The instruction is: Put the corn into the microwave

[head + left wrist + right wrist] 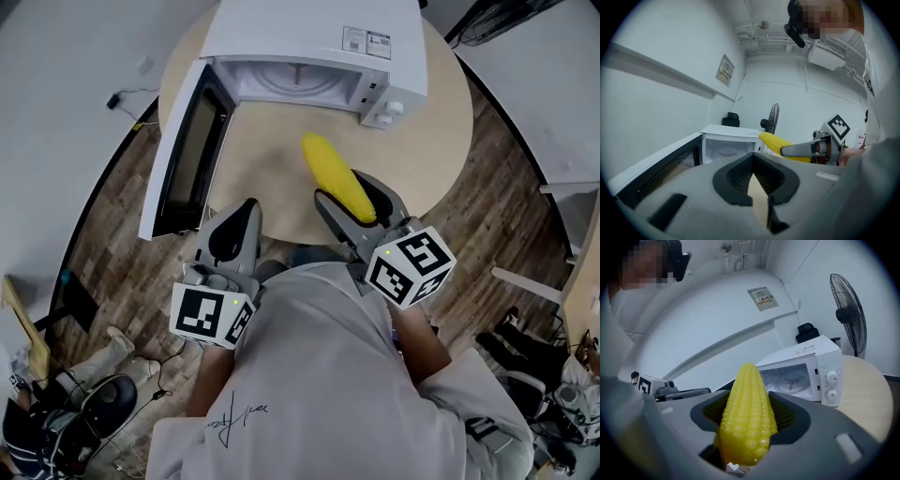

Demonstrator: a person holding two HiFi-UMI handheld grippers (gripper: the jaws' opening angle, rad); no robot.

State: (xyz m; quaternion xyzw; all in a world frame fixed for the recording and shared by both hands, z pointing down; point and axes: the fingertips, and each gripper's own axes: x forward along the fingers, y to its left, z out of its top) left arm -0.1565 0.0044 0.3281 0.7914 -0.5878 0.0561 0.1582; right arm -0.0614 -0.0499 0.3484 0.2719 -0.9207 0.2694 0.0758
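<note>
Microwave (309,37): white, upper centre of the head view, standing on the round table (441,141); its mouth faces the lower edge of the frame.
Door (183,155): swung wide open toward the left of the frame.
Cavity (790,378): in the right gripper view, a three-armed turntable hub (792,379) lies on its floor.
Corn (337,178): yellow cob at the centre of the head view, above the table and outside the Microwave, just in front of the mouth, tip pointing toward it.
Right gripper (354,195): jaws set wide, pads pressed on both flanks of the Corn (747,418); the thick end sits deep between the fingers and the tip projects beyond them.
Left gripper (234,230): lower left of centre in the head view, beside the Right gripper but apart from it. Its fingertips (752,161) appear to meet, only a thin wedge of table showing between the pads.
</note>
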